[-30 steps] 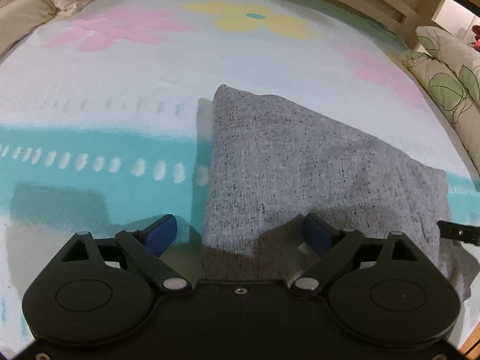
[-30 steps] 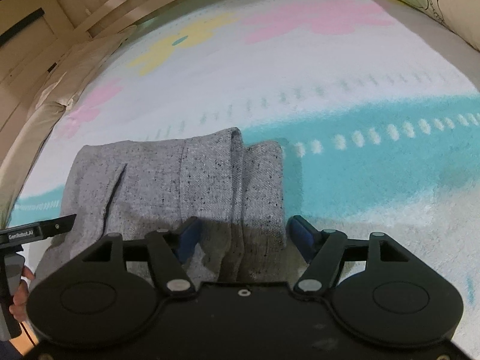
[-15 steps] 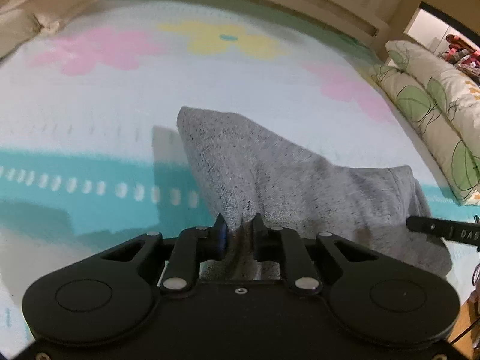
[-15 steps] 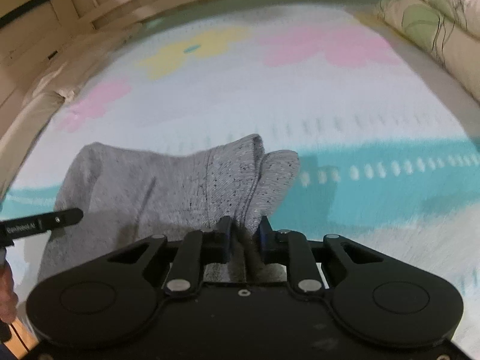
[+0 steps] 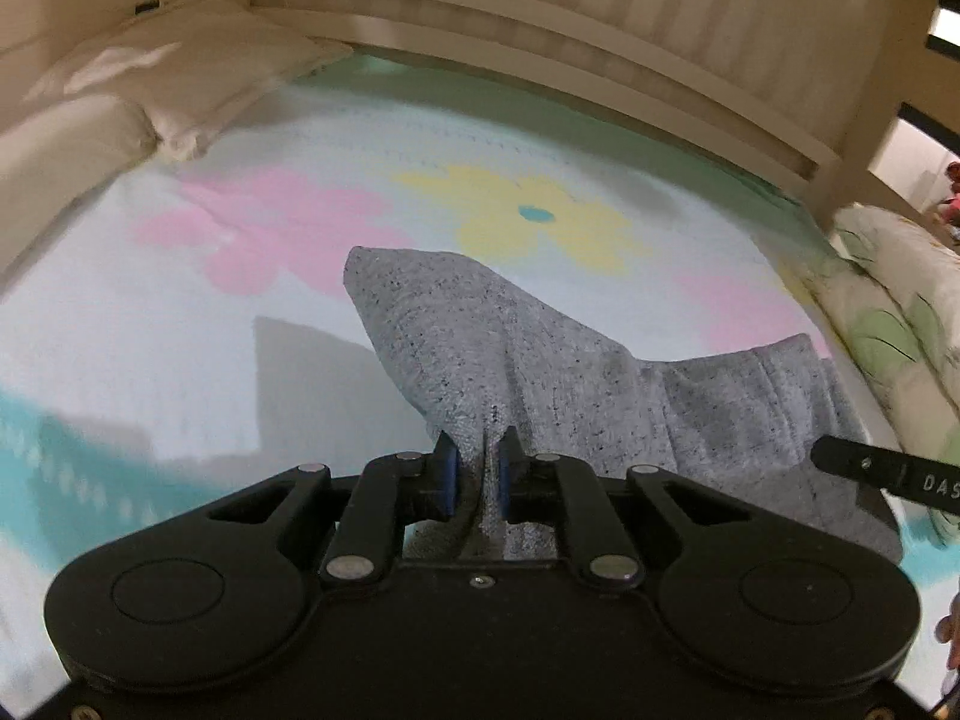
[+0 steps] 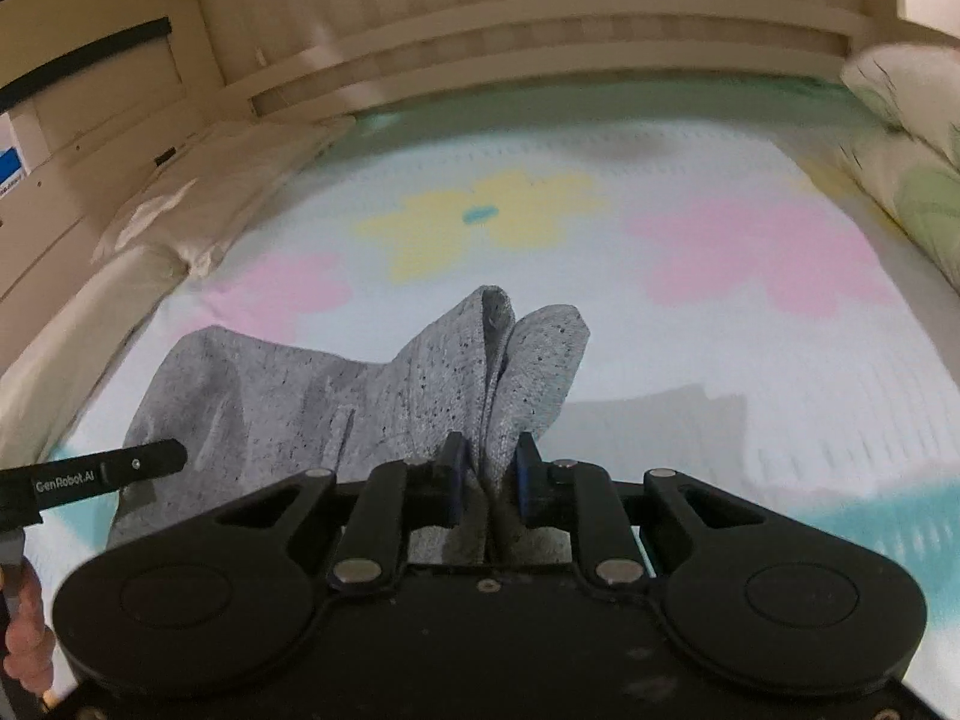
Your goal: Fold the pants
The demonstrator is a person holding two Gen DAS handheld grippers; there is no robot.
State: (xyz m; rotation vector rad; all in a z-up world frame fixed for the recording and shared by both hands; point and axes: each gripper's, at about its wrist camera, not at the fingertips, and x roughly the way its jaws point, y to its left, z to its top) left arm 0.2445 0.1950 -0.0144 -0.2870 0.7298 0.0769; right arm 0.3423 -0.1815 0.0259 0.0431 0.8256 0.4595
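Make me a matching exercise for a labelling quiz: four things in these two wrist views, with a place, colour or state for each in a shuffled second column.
1. grey pants
2. left gripper
3. flower with the teal centre
4. leaf-print pillow

A. yellow
B. along the bed's right edge
C. pinched at two spots and lifted
D. shut on grey fabric

Pairs: 1-C, 2-D, 3-A, 4-B

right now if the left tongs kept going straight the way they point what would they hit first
The left tongs are already clamped on the gray pants, so the lifted cloth bunched right ahead comes first. Beyond it, probably the flowered bedspread near the yellow flower, though depth is hard to judge.
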